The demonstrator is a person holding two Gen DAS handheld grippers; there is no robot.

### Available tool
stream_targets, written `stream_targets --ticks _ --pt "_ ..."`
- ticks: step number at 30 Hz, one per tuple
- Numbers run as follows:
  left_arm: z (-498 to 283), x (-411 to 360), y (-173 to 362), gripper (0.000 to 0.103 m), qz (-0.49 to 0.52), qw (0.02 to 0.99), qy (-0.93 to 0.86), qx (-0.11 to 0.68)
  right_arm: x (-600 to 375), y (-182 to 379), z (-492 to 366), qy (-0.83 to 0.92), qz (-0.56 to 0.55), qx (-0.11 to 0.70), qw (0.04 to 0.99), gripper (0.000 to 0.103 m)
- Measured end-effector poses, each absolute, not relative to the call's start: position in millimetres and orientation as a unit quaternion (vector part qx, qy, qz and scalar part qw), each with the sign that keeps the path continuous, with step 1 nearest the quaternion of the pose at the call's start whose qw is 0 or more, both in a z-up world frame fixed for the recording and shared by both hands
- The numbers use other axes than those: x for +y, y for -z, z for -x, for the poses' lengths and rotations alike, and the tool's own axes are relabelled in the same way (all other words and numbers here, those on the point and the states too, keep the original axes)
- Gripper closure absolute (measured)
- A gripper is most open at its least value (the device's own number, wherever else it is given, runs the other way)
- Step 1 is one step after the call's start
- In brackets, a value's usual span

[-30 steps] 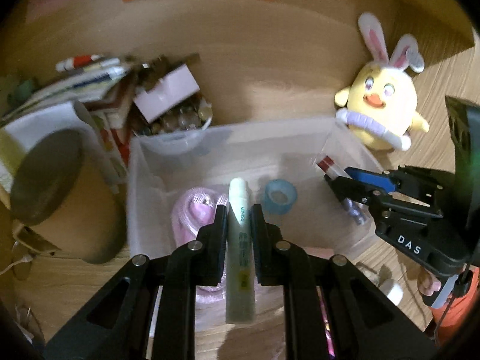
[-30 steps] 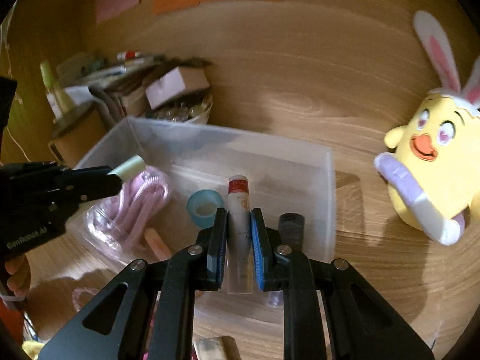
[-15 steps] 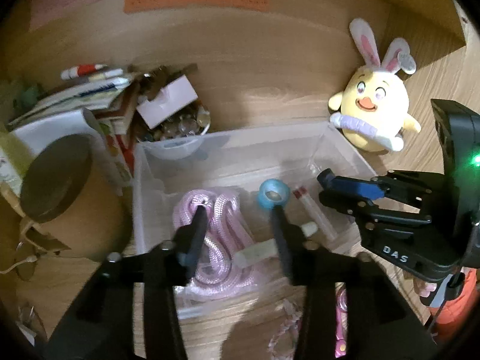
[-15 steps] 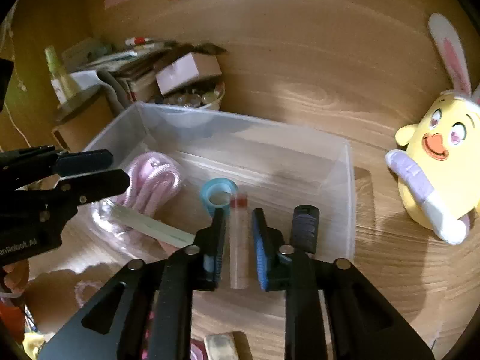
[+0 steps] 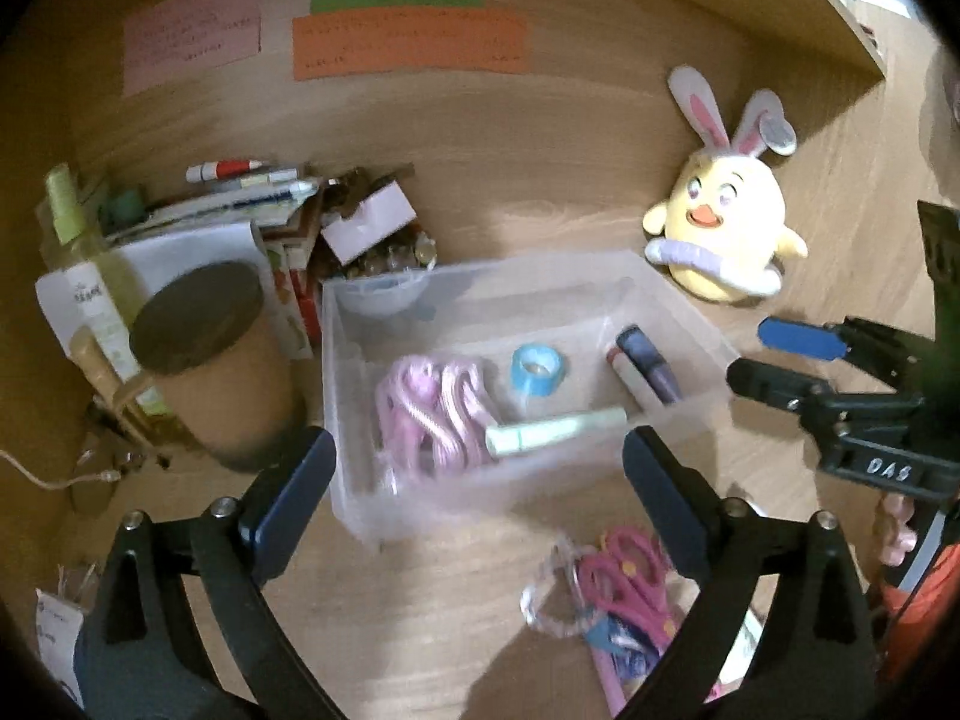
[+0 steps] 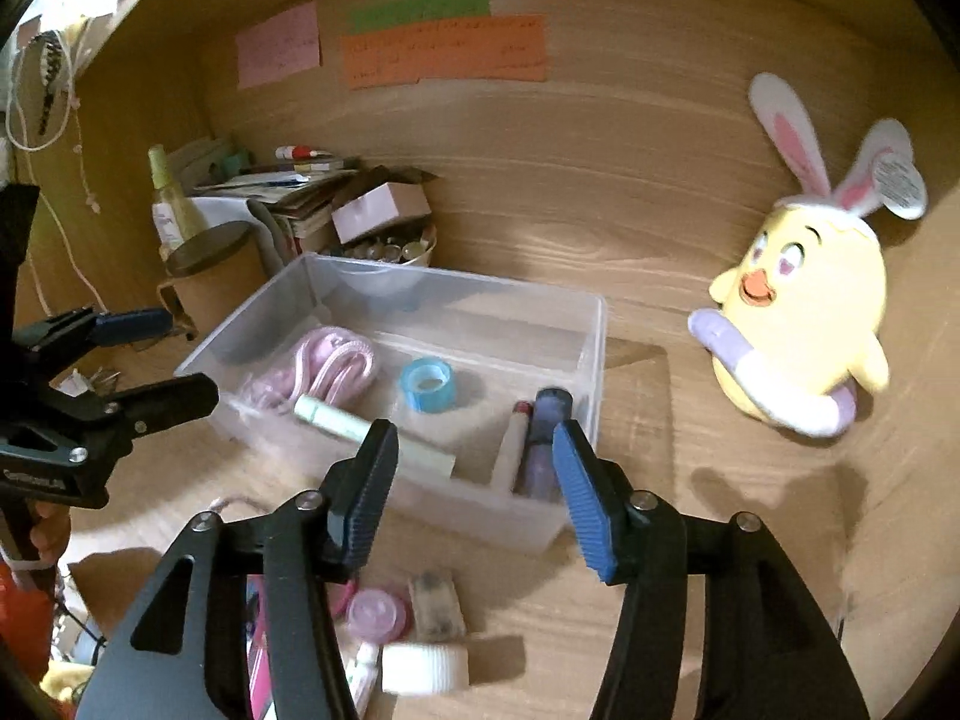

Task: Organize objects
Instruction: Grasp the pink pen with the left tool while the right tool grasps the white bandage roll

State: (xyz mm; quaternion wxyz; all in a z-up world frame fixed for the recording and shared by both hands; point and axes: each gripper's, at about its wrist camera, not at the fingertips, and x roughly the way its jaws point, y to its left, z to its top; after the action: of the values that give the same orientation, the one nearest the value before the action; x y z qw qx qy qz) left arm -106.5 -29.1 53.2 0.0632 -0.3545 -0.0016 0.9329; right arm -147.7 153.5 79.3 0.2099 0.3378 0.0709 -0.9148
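Nearest, the left gripper point(image 5: 474, 480) hangs w/ its fingers spread wide, nothing between them. The right gripper point(image 6: 474, 480) is the same, fingers far apart & holding nothing.

On the table point(image 5: 420, 588) just under them lie pink scissors point(image 5: 624, 582), a pink round lid point(image 6: 378, 612) & a white cap point(image 6: 426, 667).

Next comes the clear bin point(image 5: 420, 498). Inside it, the pale green tube point(image 5: 555, 432) lies flat at the near side, one end on the pink rope point(image 5: 432, 408). The blue tape roll point(image 5: 538, 369) sits in the middle. On the right side of the bin, the red-capped tube point(image 6: 513, 441) & a dark tube point(image 6: 543, 438) lie side by side, touching.

Left of the bin stands a brown can point(image 5: 222, 372) w/ a dark lid. Behind it is a pile of books point(image 5: 234, 210) & a bowl point(image 5: 384, 294) of small things.

Far right, a yellow bunny toy point(image 5: 723, 240) sits apart from the bin. On the back wall are pink, green & orange paper notes point(image 5: 408, 45).
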Motion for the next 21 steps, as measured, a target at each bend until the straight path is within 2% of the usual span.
stream_targets --ticks 3,21 --pt "96 -29 -42 0.005 0.368 0.063 -0.928 -0.001 161 -74 135 0.915 -0.341 0.063 0.207 0.043" --pt "52 -18 29 0.005 0.447 0.073 -0.891 -0.015 178 -12 95 0.891 -0.399 0.029 0.214 0.043"
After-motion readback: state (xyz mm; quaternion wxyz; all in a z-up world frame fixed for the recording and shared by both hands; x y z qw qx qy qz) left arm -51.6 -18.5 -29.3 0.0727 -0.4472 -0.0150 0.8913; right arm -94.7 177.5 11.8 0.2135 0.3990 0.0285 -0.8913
